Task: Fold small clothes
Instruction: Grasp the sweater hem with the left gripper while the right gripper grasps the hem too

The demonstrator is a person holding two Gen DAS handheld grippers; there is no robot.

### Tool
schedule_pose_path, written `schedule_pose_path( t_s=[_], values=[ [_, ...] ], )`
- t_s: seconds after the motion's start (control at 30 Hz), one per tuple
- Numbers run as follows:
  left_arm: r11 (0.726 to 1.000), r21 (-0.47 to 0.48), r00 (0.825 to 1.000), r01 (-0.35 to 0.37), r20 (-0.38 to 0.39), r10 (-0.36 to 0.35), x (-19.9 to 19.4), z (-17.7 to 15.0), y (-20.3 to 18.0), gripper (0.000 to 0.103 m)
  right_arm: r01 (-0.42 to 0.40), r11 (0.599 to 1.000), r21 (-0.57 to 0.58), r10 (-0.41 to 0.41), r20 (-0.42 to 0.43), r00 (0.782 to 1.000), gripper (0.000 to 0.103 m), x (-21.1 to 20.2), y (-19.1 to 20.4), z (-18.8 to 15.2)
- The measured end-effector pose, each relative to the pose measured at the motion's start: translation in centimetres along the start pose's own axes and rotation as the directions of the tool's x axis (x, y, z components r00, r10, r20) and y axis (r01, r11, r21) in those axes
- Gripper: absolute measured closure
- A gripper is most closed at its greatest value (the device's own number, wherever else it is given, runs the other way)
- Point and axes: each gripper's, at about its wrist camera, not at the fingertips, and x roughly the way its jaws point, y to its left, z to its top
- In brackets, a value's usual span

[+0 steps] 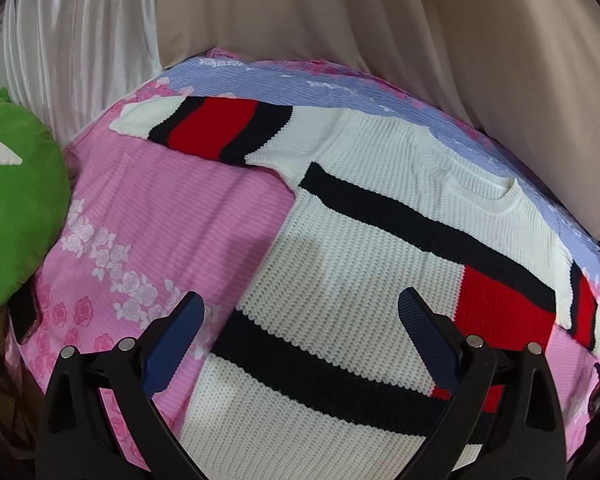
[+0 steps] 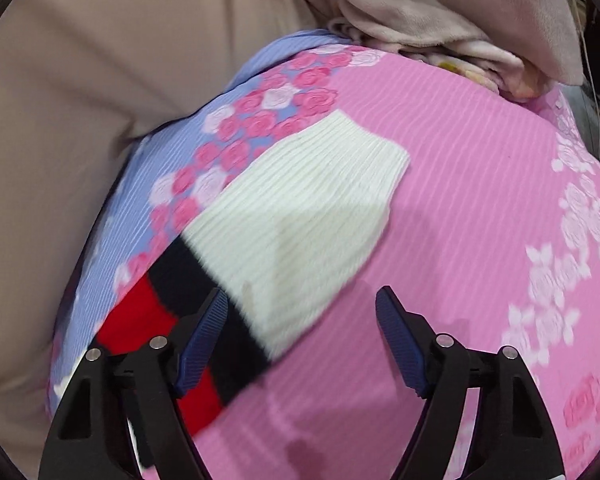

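Observation:
A white knit sweater [image 1: 340, 280] with black and red stripes lies flat on a pink flowered bedsheet [image 1: 172, 216]. Its left sleeve [image 1: 204, 128] stretches out to the far left; its right sleeve [image 1: 580, 308] hangs at the right edge. My left gripper [image 1: 300, 308] is open and empty, hovering over the sweater's lower body. In the right wrist view the right sleeve [image 2: 300, 216] lies stretched out, white cuff farthest from me. My right gripper [image 2: 300, 304] is open and empty, just above the sleeve's near part.
A green cushion [image 1: 16, 208] sits at the left edge of the bed. Beige curtain fabric [image 1: 340, 12] hangs behind. A beige blanket pile [image 2: 440, 12] lies at the bed's far right. Pink sheet [image 2: 480, 200] shows to the right of the sleeve.

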Motion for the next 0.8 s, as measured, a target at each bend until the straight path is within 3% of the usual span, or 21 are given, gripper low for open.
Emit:
schedule_pose_path(
  t_s=[0.07, 0.1, 0.17, 0.2, 0.27, 0.33, 0.4, 0.43, 0.57, 0.63, 0.67, 0.73, 0.8],
  values=[
    [1.0, 0.023, 1.0, -0.018, 0.006, 0.018, 0.3, 0.3, -0.4, 0.008, -0.008, 1.0, 0.003, 0.008, 0.019, 1.0, 0.038, 0.8, 0.0, 0.6],
    [0.999, 0.032, 1.0, -0.022, 0.006, 0.021, 0.5, 0.4, -0.7, 0.008, -0.022, 1.0, -0.008, 0.022, 0.029, 0.999, 0.049, 1.0, 0.3, 1.0],
    [0.998, 0.051, 1.0, -0.022, 0.007, 0.021, 0.8, 0.7, -1.1, 0.008, -0.05, 0.999, -0.016, 0.05, 0.022, 0.999, 0.086, 1.4, 0.4, 1.8],
    [0.998, 0.061, 1.0, -0.017, 0.011, 0.017, 1.0, 0.9, -1.4, 0.008, -0.097, 0.995, -0.004, 0.097, 0.009, 0.995, 0.094, 1.4, 0.7, 2.0],
    [0.997, 0.076, 1.0, 0.0, 0.017, -0.001, 1.2, 1.3, -1.9, 0.009, -0.196, 0.981, -0.003, 0.196, 0.048, 0.979, 0.094, -0.3, 2.1, 1.9],
    [0.996, 0.083, 1.0, 0.024, 0.013, -0.025, 1.4, 1.8, -2.4, 0.009, -0.297, 0.949, -0.104, 0.306, 0.082, 0.949, 0.094, -3.5, 5.5, 1.3],
    [0.995, 0.078, 0.998, 0.064, 0.011, -0.066, 1.7, 2.4, -2.8, 0.009, -0.396, 0.882, -0.255, 0.425, 0.069, 0.903, 0.094, -7.6, 10.9, -0.6],
    [0.994, 0.074, 0.996, 0.083, 0.013, -0.085, 1.9, 2.7, -2.9, 0.009, -0.442, 0.83, -0.341, 0.484, 0.044, 0.874, 0.094, -9.6, 14.0, -2.2],
    [0.986, 0.076, 0.988, 0.149, 0.027, -0.151, 2.4, 4.3, -3.7, 0.009, -0.569, 0.549, -0.612, 0.615, -0.165, 0.771, 0.094, -15.6, 26.4, -13.3],
    [0.981, 0.065, 0.982, 0.184, 0.026, -0.186, 2.7, 5.2, -3.8, 0.009, -0.612, 0.445, -0.654, 0.605, -0.285, 0.744, 0.091, -15.4, 30.6, -19.7],
    [0.976, 0.05, 0.977, 0.212, 0.016, -0.213, 3.0, 5.7, -3.7, 0.009, -0.614, 0.397, -0.682, 0.571, -0.34, 0.747, 0.09, -14.5, 32.4, -23.4],
    [0.965, 0.004, 0.965, 0.261, -0.01, -0.261, 3.9, 6.5, -3.3, 0.007, -0.601, 0.338, -0.724, 0.482, -0.415, 0.771, 0.088, -11.7, 34.5, -29.5],
    [0.951, -0.049, 0.951, 0.304, -0.036, -0.306, 5.1, 7.2, -2.8, 0.007, -0.582, 0.322, -0.746, 0.37, -0.467, 0.803, 0.088, -8.8, 35.0, -34.5]
  ],
)
